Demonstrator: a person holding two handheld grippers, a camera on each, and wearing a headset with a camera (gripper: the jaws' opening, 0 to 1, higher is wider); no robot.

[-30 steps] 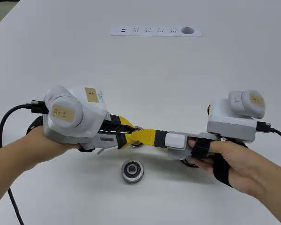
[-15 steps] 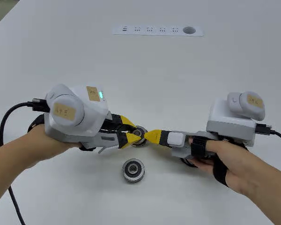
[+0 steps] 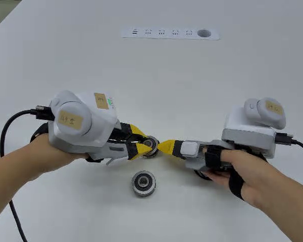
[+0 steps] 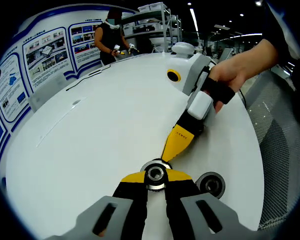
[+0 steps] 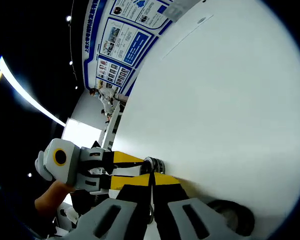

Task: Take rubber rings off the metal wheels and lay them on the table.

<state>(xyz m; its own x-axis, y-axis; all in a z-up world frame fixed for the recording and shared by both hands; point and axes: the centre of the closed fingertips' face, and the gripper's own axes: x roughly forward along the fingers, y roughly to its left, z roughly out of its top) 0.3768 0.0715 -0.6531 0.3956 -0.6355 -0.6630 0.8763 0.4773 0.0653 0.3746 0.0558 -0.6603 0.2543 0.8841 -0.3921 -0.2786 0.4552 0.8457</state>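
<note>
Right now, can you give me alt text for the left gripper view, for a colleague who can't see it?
The left gripper clamps a metal wheel between its yellow-tipped jaws over a white table. The right gripper reaches in from the upper right, its closed tip at the wheel's rim. A second wheel lies on the table beside them.

**Left gripper** (image 3: 141,143), left of frame: rounded white-grey housing with two tan handwritten labels (image 3: 69,120), one green lamp (image 3: 110,104) and black jaws with yellow tips. A black left cable (image 3: 5,135) runs from it to the lower left corner.

**Right gripper** (image 3: 164,146), right of frame: white box housing, a rounded top module with one tan tag (image 3: 275,107), a grey neck and yellow jaw tips. A black right cable (image 3: 299,144) runs to the right edge.

**Left hand** (image 3: 50,151) and **right hand** (image 3: 250,174): black straps (image 3: 237,182). Forearms are bare.
</note>
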